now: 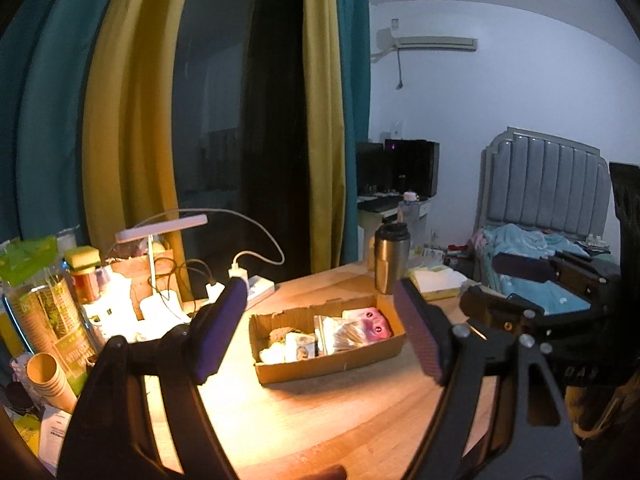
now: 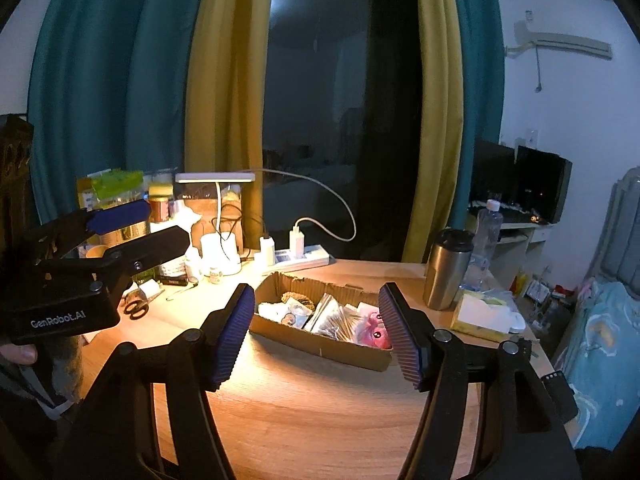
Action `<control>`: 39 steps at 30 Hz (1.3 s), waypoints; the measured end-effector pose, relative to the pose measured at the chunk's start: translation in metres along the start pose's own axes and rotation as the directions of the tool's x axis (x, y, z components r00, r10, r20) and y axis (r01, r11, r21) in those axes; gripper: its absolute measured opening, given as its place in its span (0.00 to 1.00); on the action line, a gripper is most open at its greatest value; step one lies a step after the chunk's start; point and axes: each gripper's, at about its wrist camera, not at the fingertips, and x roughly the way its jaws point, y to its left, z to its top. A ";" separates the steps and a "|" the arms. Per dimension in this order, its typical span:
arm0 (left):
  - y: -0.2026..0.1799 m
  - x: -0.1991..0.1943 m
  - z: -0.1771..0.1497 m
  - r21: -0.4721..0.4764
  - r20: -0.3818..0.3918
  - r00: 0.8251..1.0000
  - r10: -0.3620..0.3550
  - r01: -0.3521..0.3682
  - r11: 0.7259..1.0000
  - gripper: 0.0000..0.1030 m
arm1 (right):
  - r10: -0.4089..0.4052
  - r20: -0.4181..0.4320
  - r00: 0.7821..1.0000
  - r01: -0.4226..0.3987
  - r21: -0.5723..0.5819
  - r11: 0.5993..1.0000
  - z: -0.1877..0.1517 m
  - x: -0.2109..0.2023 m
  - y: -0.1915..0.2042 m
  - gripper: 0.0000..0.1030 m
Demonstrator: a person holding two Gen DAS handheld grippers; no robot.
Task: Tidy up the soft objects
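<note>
Lying in an open cardboard box (image 1: 328,364) on the wooden desk (image 1: 340,432), the soft things, a pink plush toy (image 1: 376,326) at the right end, shiny packets (image 1: 344,334) beside it and pale bits at the left, sit beyond both tongs and apart from them. The left tongs (image 1: 320,332) and right tongs (image 2: 316,336) both stand open and empty, framing the box from the near side. A steel tumbler (image 1: 390,258) stands farther right, a lamp (image 1: 160,230) far left.

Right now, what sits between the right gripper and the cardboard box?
Nothing: bare lit tabletop separates the open right gripper from the cardboard box, in the right wrist view.
</note>
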 end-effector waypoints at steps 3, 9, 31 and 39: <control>-0.006 -0.013 0.002 0.012 0.019 1.000 0.000 0.000 1.000 0.75 | -0.010 0.022 1.000 0.010 0.003 1.000 0.000 -0.015 0.001 0.67; -0.015 -0.040 0.011 0.006 0.057 0.998 0.024 -0.024 1.000 0.99 | -0.022 0.059 0.998 0.022 0.003 1.000 0.002 -0.040 0.004 0.70; -0.017 -0.057 0.012 0.010 0.091 0.995 0.035 -0.036 0.999 1.00 | -0.029 0.060 0.998 0.029 -0.009 1.000 0.002 -0.044 0.006 0.70; -0.017 -0.058 0.013 0.012 0.090 0.995 0.036 -0.037 0.999 1.00 | -0.029 0.059 0.998 0.029 -0.009 1.000 0.002 -0.044 0.006 0.70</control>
